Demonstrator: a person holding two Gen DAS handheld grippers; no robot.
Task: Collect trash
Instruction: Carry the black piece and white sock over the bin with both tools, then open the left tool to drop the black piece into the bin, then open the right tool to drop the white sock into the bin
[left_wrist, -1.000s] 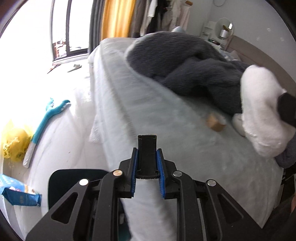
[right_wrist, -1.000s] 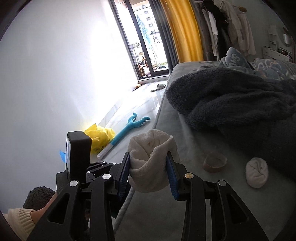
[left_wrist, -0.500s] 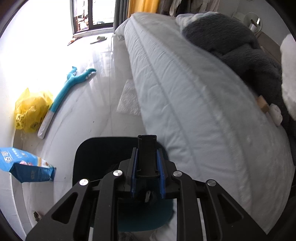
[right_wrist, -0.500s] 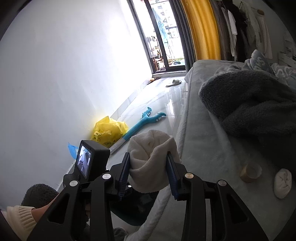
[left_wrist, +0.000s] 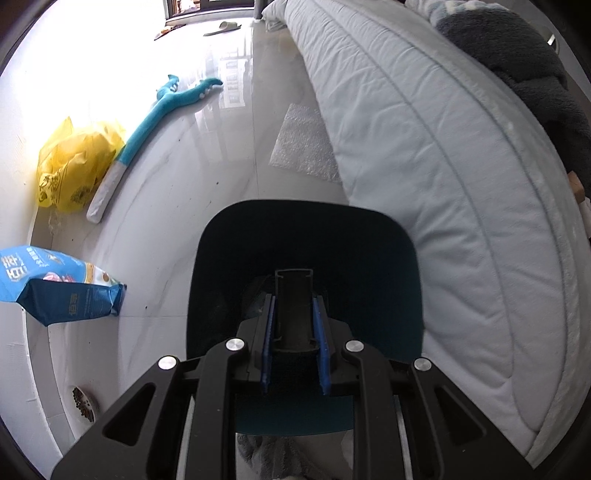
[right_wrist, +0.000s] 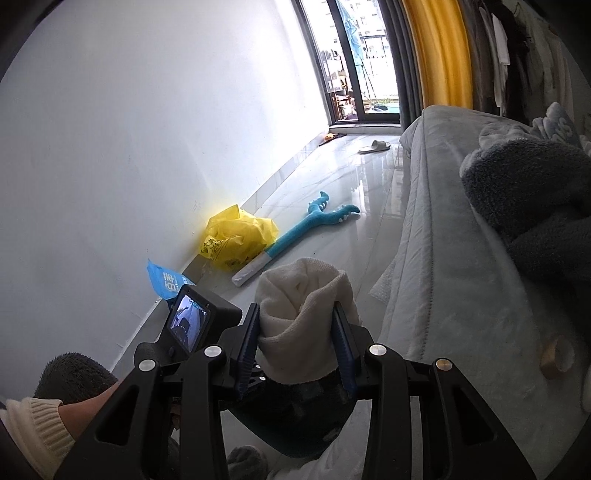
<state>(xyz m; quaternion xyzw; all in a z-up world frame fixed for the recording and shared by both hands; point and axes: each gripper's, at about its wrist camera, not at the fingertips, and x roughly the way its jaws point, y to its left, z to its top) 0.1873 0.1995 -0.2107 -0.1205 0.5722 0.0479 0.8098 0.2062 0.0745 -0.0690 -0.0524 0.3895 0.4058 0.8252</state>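
My left gripper (left_wrist: 294, 300) is shut on the dark upright handle (left_wrist: 294, 284) of a dark teal dustpan-like bin (left_wrist: 332, 240), which hangs over the floor beside the bed. In the right wrist view my right gripper (right_wrist: 296, 309) is shut on a rolled white cloth wad (right_wrist: 301, 291). It hovers just above the same teal bin (right_wrist: 295, 417). Left of it shows the left gripper's camera screen (right_wrist: 188, 325), and a sleeved hand (right_wrist: 55, 417) below. On the bed lie a brown tape roll (right_wrist: 556, 356) and a white wad (right_wrist: 587, 387) at the frame's edge.
The bed (left_wrist: 443, 184) fills the right side, with a grey blanket (right_wrist: 535, 199) on it. On the shiny floor lie a yellow bag (left_wrist: 74, 162), a blue plush toy (left_wrist: 162, 107), a blue food bag (left_wrist: 55, 288), bubble wrap (left_wrist: 303, 147), a pet bowl (left_wrist: 83, 398) and a slipper (left_wrist: 223, 26).
Both grippers swung from over the bed towards the floor side. The left one tilted down, so the teal bin now fills its view. The right still grips the white cloth.
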